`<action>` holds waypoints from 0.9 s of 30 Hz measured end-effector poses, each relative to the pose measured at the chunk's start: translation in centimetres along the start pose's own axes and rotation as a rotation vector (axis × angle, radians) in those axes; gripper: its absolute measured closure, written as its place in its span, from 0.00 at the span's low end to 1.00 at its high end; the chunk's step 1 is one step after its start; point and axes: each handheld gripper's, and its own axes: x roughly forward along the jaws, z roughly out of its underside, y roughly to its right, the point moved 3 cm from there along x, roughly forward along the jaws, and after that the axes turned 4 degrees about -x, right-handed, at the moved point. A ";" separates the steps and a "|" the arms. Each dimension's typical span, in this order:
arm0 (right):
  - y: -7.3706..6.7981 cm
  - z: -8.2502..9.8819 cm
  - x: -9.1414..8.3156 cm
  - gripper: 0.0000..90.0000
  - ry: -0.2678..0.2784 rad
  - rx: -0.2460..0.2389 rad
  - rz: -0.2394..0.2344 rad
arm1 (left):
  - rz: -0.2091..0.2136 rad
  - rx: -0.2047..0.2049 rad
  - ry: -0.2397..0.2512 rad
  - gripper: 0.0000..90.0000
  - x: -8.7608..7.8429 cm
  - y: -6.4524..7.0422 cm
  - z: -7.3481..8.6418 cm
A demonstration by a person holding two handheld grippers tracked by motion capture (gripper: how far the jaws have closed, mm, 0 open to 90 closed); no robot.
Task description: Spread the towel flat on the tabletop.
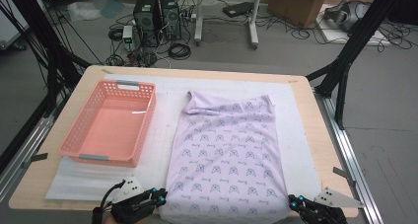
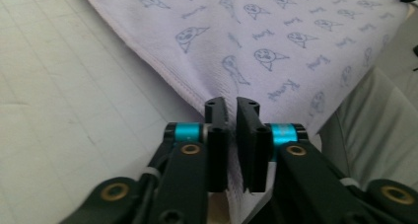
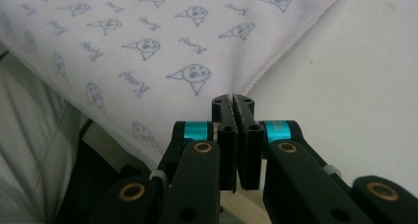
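Pinching the near corners of the cloth [image 1: 226, 155], the left gripper [image 2: 231, 116] and the right gripper [image 3: 233, 110] each have jaws pressed together on its hem; the cloth lies flat on the table [image 1: 315, 135], just right of the pink basket [image 1: 111, 123]; I think a corner could slip out, because each bite holds only the thin edge.

A lab: computer towers [image 1: 156, 14], loose cables [image 1: 180, 50] and cardboard box [image 1: 296, 4] on the floor

High view overlooks the table [image 1: 315, 150]; gripper views sit close, perhaps sharing the cloth [image 1: 226, 160].
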 end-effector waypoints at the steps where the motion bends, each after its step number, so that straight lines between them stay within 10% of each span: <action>1: 0.1 0.0 0.2 0.94 0.002 0.005 0.003 | -0.007 -0.012 0.008 0.61 0.2 -0.3 -0.2; 10: 2.3 -2.0 4.1 0.78 -0.022 0.023 0.111 | -0.080 -0.030 -0.003 0.55 4.1 -2.6 -2.7; 17: 3.0 -2.5 5.4 0.96 -0.042 0.026 0.093 | -0.109 -0.027 -0.029 0.55 5.5 -2.9 -3.5; 20: 3.0 -2.5 5.4 0.98 -0.044 0.023 0.087 | -0.174 0.022 -0.036 0.76 5.5 -2.9 -3.5; 22: 3.1 -2.4 5.3 0.98 -0.036 0.037 0.074 | -0.136 -0.001 -0.044 0.96 5.5 -3.0 -3.5; 27: 2.8 -1.9 4.4 0.99 -0.025 0.038 0.042 | -0.104 -0.001 -0.045 0.97 4.4 -2.4 -3.0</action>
